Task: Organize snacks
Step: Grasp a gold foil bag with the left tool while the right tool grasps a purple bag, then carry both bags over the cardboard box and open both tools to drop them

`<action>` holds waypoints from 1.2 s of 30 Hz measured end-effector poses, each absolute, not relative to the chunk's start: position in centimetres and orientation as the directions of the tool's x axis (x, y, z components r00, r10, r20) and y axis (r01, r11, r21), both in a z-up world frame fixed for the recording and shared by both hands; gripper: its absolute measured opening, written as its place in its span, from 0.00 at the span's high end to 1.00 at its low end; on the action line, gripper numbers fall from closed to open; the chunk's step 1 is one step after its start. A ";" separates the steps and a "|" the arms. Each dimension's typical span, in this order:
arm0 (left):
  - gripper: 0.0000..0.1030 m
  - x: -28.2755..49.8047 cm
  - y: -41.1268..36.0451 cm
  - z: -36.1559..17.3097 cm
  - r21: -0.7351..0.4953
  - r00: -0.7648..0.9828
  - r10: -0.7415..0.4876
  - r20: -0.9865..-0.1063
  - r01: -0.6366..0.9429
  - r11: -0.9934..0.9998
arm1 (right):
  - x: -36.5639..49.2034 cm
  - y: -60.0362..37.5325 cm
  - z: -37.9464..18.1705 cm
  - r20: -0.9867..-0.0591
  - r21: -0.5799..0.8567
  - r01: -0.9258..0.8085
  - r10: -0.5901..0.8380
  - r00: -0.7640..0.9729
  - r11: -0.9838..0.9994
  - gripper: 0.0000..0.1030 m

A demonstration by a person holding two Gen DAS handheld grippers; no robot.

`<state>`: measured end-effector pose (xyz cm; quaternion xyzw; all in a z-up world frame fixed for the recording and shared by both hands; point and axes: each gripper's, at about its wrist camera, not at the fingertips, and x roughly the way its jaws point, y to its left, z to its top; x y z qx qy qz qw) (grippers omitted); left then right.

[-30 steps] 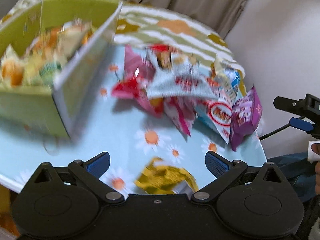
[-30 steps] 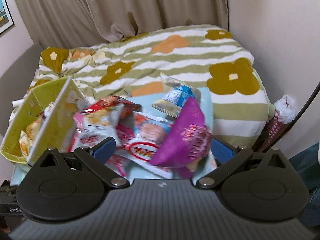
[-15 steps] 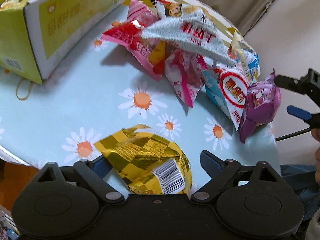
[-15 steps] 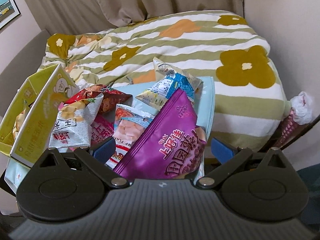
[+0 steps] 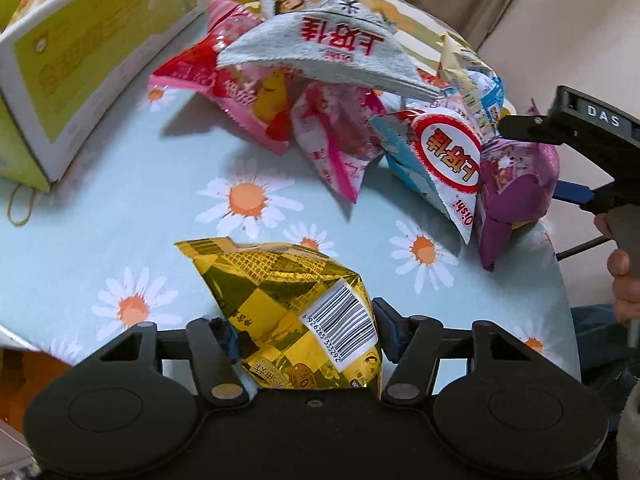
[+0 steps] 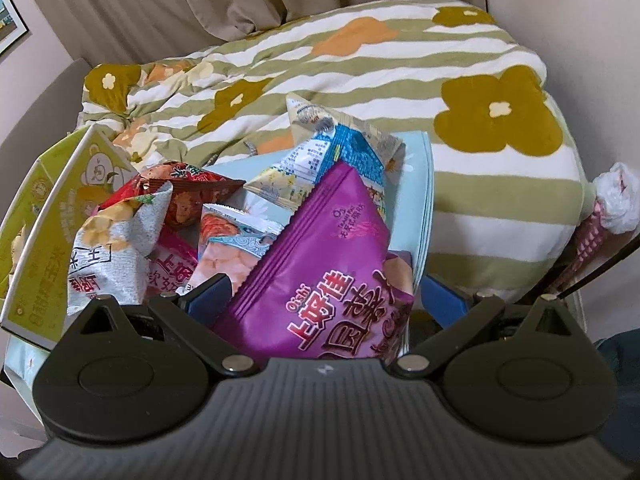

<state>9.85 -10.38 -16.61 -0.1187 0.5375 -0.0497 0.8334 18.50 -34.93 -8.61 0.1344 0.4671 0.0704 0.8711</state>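
beige curtains [image 6: 200,4] hang behind one bed with a striped, flowered quilt [image 6: 400,80], and one pale blue bench [image 5: 120,208] printed with daisies stands before it. the left gripper [image 5: 308,334] points steeply down at one gold checked snack bag [image 5: 288,296] that lies alone on the bench; the bag sits between the jaws, which are closing, and both blue pads look pressed against its sides. ahead of these jaws and to their right lies a heap of snack bags [image 5: 340,92]: at least seven can be counted, among them one grey-white bag [image 5: 332,56] on top, pink and red ones beneath, one white and blue bag with a red circle [image 5: 444,160], and one purple bag [image 5: 516,184] at the right end. ahead to the left stands one yellow-green carton [image 5: 80,52]. the right gripper [image 6: 324,300] has its jaws spread wide, one on each side of the purple bag, neither pad touching it so far as can be seen. one hand [image 5: 624,280] shows at the right edge of the left view.
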 end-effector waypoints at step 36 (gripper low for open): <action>0.38 11.5 -11.5 -13.6 -0.186 0.468 -0.213 -0.858 0.104 0.977 | 15.6 -37.0 -9.9 -0.773 0.350 0.010 0.283 0.567 0.937 0.23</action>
